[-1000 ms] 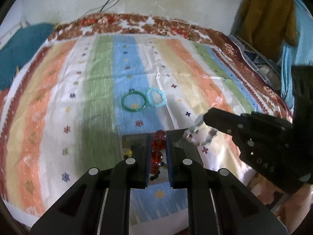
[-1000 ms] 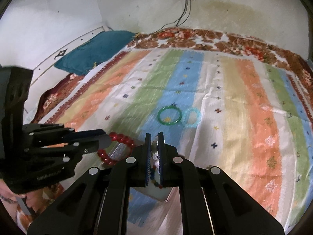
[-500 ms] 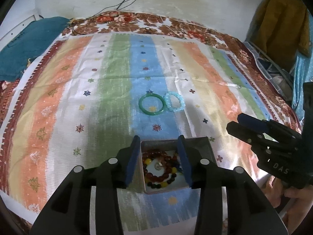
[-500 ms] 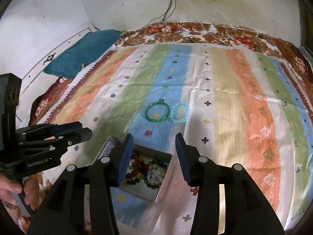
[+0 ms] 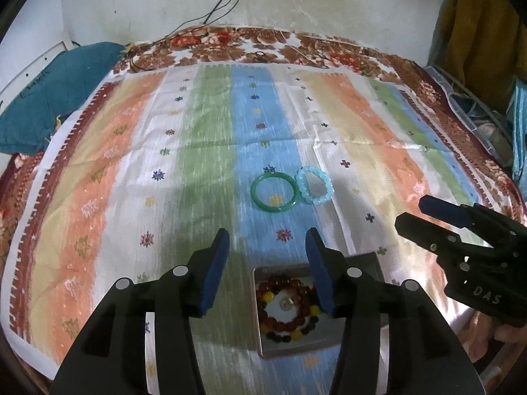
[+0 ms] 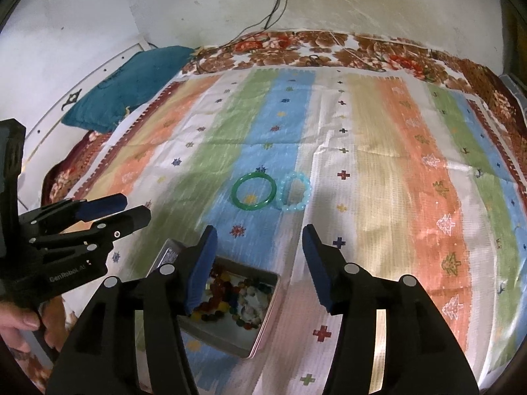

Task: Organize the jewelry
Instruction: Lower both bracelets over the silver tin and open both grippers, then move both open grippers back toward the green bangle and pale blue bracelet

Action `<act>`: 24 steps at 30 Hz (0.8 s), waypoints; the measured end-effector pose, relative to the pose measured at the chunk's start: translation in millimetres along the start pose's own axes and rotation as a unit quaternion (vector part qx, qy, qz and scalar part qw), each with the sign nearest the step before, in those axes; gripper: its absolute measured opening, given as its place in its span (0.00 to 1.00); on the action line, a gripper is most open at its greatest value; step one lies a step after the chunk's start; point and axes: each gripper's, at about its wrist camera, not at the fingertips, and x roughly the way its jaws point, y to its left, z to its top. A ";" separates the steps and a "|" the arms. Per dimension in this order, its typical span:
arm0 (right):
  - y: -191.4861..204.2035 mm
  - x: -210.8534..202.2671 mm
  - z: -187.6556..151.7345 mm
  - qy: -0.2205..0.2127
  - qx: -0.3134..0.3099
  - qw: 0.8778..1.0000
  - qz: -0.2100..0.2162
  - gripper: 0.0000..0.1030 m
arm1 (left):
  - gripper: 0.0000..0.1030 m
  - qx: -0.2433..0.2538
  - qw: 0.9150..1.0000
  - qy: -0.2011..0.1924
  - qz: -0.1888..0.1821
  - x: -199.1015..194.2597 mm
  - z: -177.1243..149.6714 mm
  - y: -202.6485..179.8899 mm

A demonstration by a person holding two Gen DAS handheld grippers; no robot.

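A square metal tin (image 5: 369,263) (image 6: 263,326) lies on the striped cloth near its front edge and holds red, yellow and dark beaded bracelets (image 5: 286,306) (image 6: 227,296). Beyond it lie a green bangle (image 5: 274,192) (image 6: 252,191) and a pale blue beaded bracelet (image 5: 314,185) (image 6: 295,191), touching side by side. My left gripper (image 5: 266,240) is open and empty above the tin's far edge. My right gripper (image 6: 258,235) is open and empty, to the right of the tin. Each gripper shows in the other's view, the right gripper (image 5: 428,214) at right and the left gripper (image 6: 131,207) at left.
The striped cloth (image 5: 204,138) covers a bed with a floral border (image 5: 263,42). A teal pillow (image 5: 49,98) lies at the far left. Cables (image 6: 280,0) hang on the white wall behind. Clothes (image 5: 477,26) hang at the right.
Both grippers have opened, dropped their bracelets into the tin, and pulled back and upward. The red beads and the clear beads now lie in the tin.
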 end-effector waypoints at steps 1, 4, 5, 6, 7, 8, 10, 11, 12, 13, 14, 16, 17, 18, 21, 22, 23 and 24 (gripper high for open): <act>-1.7 2.4 2.0 0.000 0.002 1.000 -0.003 0.52 | 0.48 0.001 1.000 0.003 0.005 3.7 1.7 0.2; -5.8 10.0 6.4 0.005 0.004 1.000 -0.013 0.52 | 0.49 -0.001 1.000 0.008 0.015 9.7 3.4 2.2; -7.2 12.1 7.2 0.007 0.005 1.000 -0.015 0.52 | 0.50 0.005 0.999 0.005 0.031 10.3 3.5 1.2; -8.2 14.2 7.7 0.009 0.006 1.000 -0.017 0.52 | 0.50 0.010 0.999 0.001 0.036 10.2 3.7 -0.2; -9.4 16.9 8.6 0.011 0.006 1.000 -0.020 0.52 | 0.53 0.013 0.999 -0.001 0.036 10.3 4.2 -0.6; -10.3 19.0 9.4 0.013 0.006 1.000 -0.022 0.52 | 0.54 0.011 0.999 0.000 0.037 11.6 5.5 -0.3; -10.7 23.0 10.5 0.016 0.007 1.000 -0.023 0.52 | 0.54 0.009 0.999 0.004 0.037 16.4 8.7 0.9; -10.2 25.1 10.8 0.019 0.006 1.000 -0.024 0.52 | 0.54 0.009 0.999 0.006 0.037 18.7 9.5 1.6; -9.6 28.0 11.1 0.023 0.003 0.999 -0.023 0.52 | 0.54 0.006 0.999 0.010 0.034 22.0 10.5 3.3; -9.2 29.3 10.8 0.025 0.001 0.999 -0.022 0.52 | 0.54 0.001 0.999 0.015 0.030 25.2 11.3 4.9; -8.9 31.4 10.9 0.027 0.000 0.999 -0.023 0.52 | 0.54 -0.002 0.999 0.018 0.028 27.5 11.7 6.2; -10.9 36.3 12.6 0.033 0.004 0.999 -0.026 0.52 | 0.55 -0.008 0.999 0.025 0.023 32.9 13.7 9.2; -12.7 38.6 13.9 0.035 0.008 0.999 -0.026 0.52 | 0.56 -0.011 0.999 0.029 0.024 35.8 14.5 10.5; -15.3 41.6 15.7 0.038 0.013 0.999 -0.028 0.52 | 0.57 -0.014 0.999 0.032 0.024 38.1 15.4 11.2; -18.9 46.5 19.3 0.041 0.020 0.999 -0.030 0.52 | 0.59 -0.016 0.999 0.038 0.020 44.2 17.5 11.0; -20.0 48.6 20.3 0.043 0.023 0.998 -0.029 0.52 | 0.59 -0.016 0.999 0.041 0.020 46.4 18.3 10.8; -20.7 50.4 21.3 0.045 0.025 0.998 -0.028 0.52 | 0.60 -0.016 0.999 0.044 0.020 50.1 19.2 10.5; -21.2 52.6 22.2 0.047 0.026 0.998 -0.027 0.52 | 0.60 -0.015 0.999 0.046 0.021 51.9 19.4 10.6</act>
